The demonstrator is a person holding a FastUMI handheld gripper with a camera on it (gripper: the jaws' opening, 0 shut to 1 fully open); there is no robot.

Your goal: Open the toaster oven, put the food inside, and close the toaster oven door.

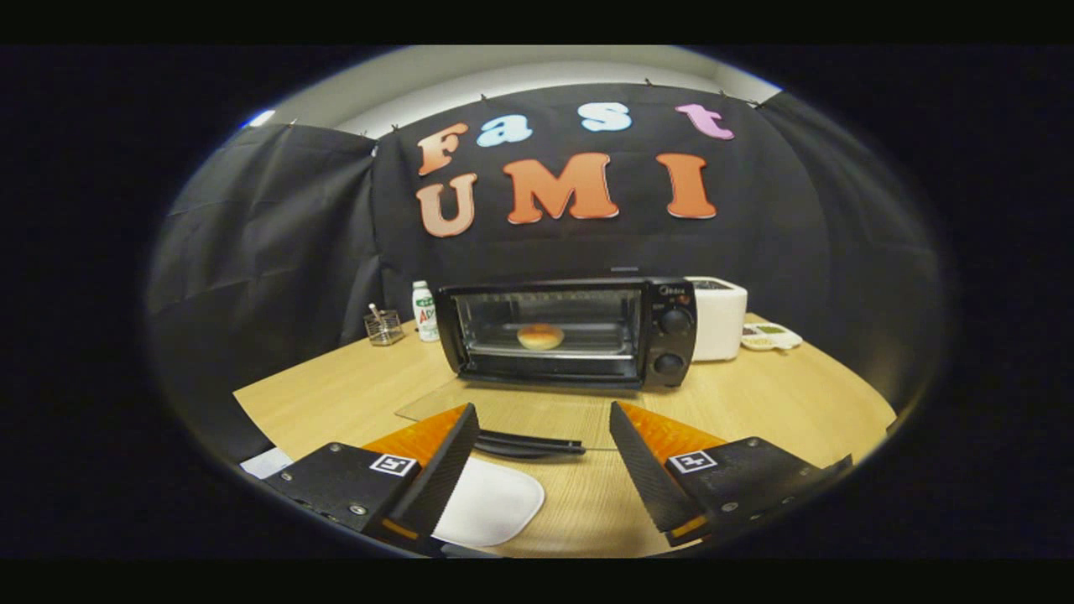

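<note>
My gripper (544,445) was wide open and held nothing. The toaster oven (570,333) sat on the tabletop (780,394), beyond my fingers. Its glass door (520,415) lay flat and open, with the door handle (529,443) just between my fingers. The bun (540,336) was already inside on the rack. A white plate (491,503) lay empty near my left finger. I think only the closing step was left. Next I would need to get under the handle and lift the door up until it shut.
</note>
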